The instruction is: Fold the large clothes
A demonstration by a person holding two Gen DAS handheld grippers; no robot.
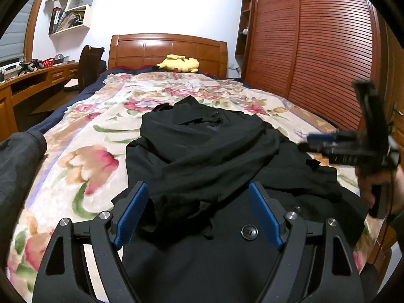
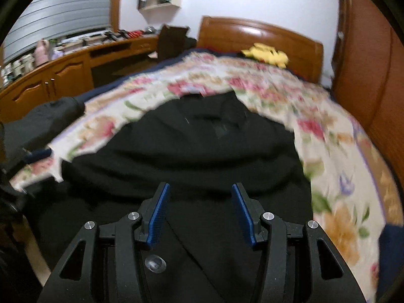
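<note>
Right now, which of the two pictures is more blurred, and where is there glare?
The right wrist view is smeared by motion: the floral blanket has torn-looking edges. The left wrist view is sharper, only the right gripper blurs. Glare: the white wall is overexposed there; a highlight streaks the headboard in the right wrist view.

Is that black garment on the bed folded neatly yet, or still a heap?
Partly folded: the black garment lies bunched and creased on the floral bedspread, its edges uneven.
</note>
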